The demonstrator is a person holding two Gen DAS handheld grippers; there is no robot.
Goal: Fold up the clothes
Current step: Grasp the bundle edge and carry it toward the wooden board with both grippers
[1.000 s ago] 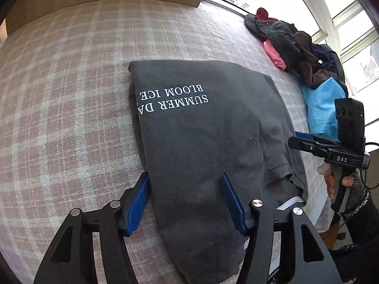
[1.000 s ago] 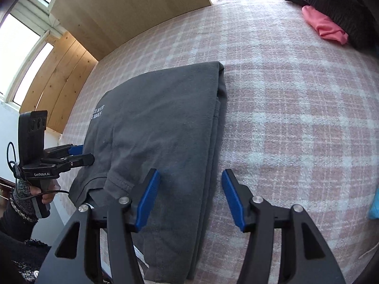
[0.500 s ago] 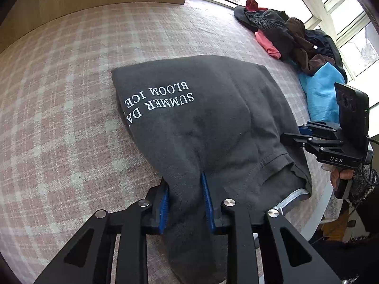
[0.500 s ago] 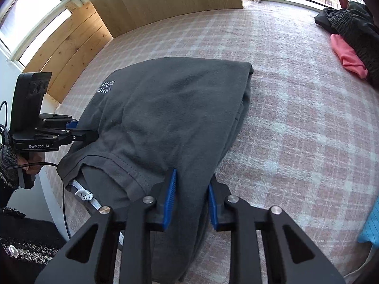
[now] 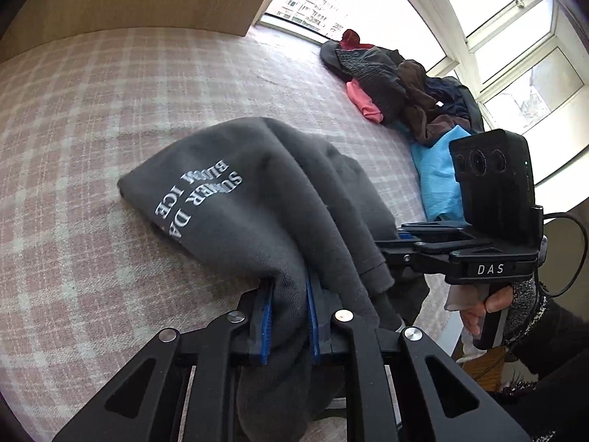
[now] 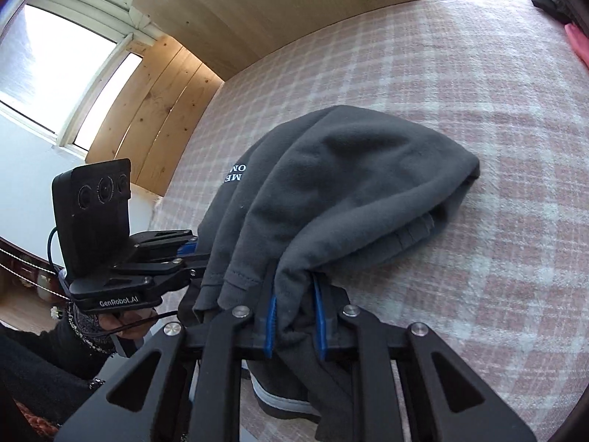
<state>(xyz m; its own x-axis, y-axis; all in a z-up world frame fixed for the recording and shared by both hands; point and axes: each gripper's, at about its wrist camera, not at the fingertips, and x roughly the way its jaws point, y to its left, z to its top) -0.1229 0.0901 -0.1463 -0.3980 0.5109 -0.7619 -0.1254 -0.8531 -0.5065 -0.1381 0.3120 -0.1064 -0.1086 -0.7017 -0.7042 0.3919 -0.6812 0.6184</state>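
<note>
Dark grey fleece sweatshirt (image 5: pixel 257 199), white lettering, bunched into soft ridges at frame centre on pink plaid bedcover (image 5: pixel 92 110), long axis running from the blue-padded left gripper (image 5: pixel 289 316) and right gripper (image 6: pixel 294 322), both clamped on its near edge, toward upper frame.

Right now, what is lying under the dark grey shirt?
Under the dark grey shirt only the pink checked cover shows, around its far edge. Whatever lies beneath the bunched middle is covered. Both grippers clamp its near edge.
</note>
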